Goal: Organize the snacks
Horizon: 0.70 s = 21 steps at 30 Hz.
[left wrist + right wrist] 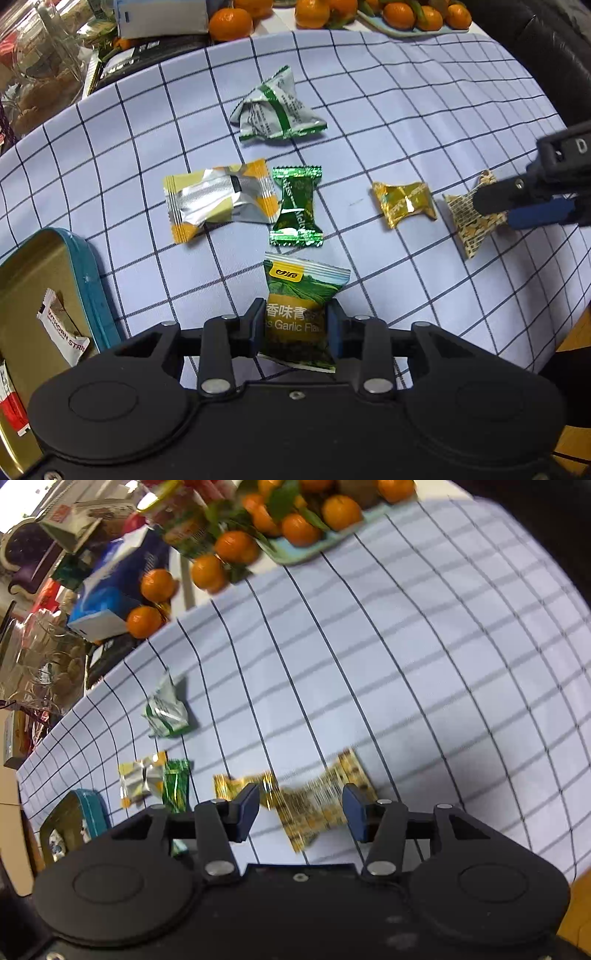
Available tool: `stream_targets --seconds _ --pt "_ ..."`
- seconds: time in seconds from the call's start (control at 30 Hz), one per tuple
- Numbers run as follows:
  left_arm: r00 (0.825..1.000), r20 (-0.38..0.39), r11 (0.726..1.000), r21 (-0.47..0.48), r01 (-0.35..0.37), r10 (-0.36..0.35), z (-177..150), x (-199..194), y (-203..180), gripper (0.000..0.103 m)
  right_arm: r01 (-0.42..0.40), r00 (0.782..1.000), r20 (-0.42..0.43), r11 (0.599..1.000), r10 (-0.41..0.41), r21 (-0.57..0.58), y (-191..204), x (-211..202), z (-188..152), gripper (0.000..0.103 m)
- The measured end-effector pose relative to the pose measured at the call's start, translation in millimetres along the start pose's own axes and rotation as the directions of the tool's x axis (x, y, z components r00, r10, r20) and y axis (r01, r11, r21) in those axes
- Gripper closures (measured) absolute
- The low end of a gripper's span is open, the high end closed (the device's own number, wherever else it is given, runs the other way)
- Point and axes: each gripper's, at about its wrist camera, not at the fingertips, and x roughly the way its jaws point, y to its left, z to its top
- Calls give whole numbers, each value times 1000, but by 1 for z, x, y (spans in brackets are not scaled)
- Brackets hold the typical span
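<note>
My left gripper (295,325) is shut on a green garlic-flavour pea packet (301,314), just above the checked cloth. Beyond it lie a shiny green candy (296,206), a silver-and-yellow packet (218,201), a white-and-green packet (275,110) and a gold candy (402,203). My right gripper (301,812) is open, its fingers either side of a gold patterned candy (321,805) on the cloth; it also shows at the right of the left wrist view (495,210), over that candy (469,221). A blue-rimmed tin (48,295) at the left holds wrapped snacks.
Mandarins on a pale tray (295,550) and loose ones (157,585) sit at the far side, with boxes, jars and a blue packet (107,602) at the far left. The table's wooden edge (576,332) shows at the right.
</note>
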Motion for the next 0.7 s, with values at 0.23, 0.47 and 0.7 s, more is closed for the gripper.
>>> stream_targets --seconds 0.23,0.47,0.7 --pt "1000 -1 999 -34 14 -14 3 1 1 60 -41 996 -71 992 49 116 -11 16 4 48" --pt "1000 11 998 -62 24 -24 1 -2 6 60 82 996 23 997 -82 5 14 21 2 47" --pt "1000 18 996 -82 23 -22 0 -4 8 60 166 979 137 982 -154 -87 28 25 -9 45"
